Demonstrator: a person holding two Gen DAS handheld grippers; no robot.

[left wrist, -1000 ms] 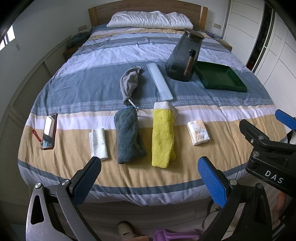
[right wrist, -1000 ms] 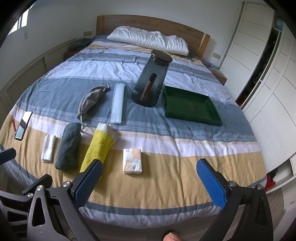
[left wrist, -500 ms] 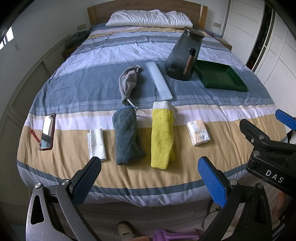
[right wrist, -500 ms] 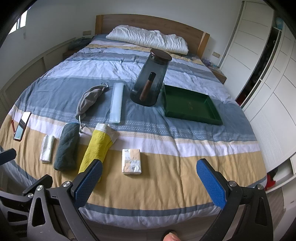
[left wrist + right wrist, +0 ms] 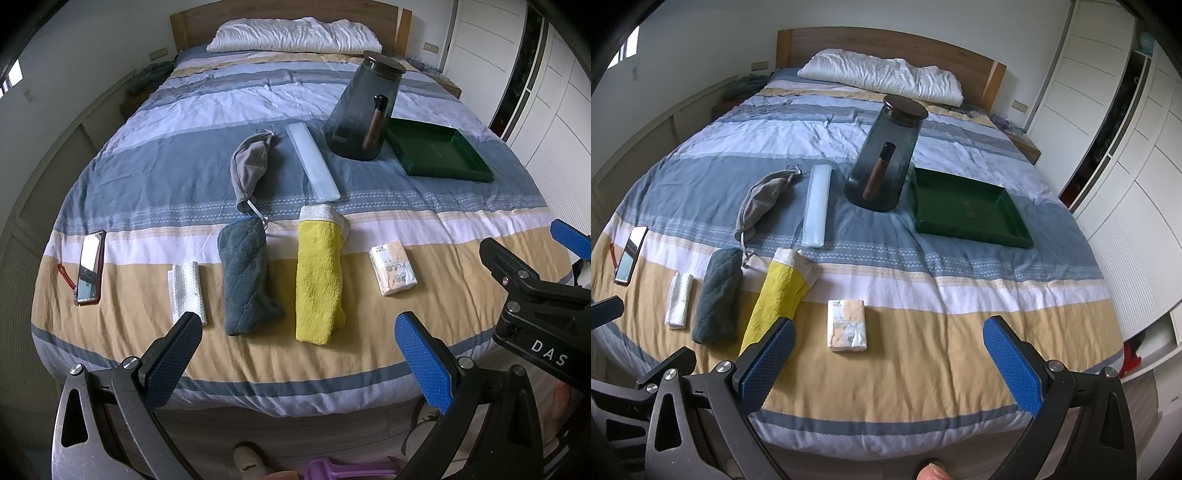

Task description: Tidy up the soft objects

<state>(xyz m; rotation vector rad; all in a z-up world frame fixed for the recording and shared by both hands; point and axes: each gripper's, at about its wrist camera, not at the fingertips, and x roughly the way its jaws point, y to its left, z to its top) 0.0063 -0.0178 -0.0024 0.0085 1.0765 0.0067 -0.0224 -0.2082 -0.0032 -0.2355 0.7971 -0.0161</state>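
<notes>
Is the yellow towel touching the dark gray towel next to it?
Apart. The left wrist view shows a strip of bedspread running between the yellow towel and the dark gray towel along their whole length.

ahead of your gripper lies the bed (image 5: 923, 369) with a striped duvet, white pillow (image 5: 882, 75) and wooden headboard (image 5: 886, 42); right of it white wardrobe doors (image 5: 1126, 155), far left a bright window (image 5: 628, 46).

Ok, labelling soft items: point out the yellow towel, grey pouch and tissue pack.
yellow towel (image 5: 318, 275), left wrist view, middle of roll
grey pouch (image 5: 249, 166), left wrist view, centre of fabric
tissue pack (image 5: 847, 325), right wrist view, top face
</notes>
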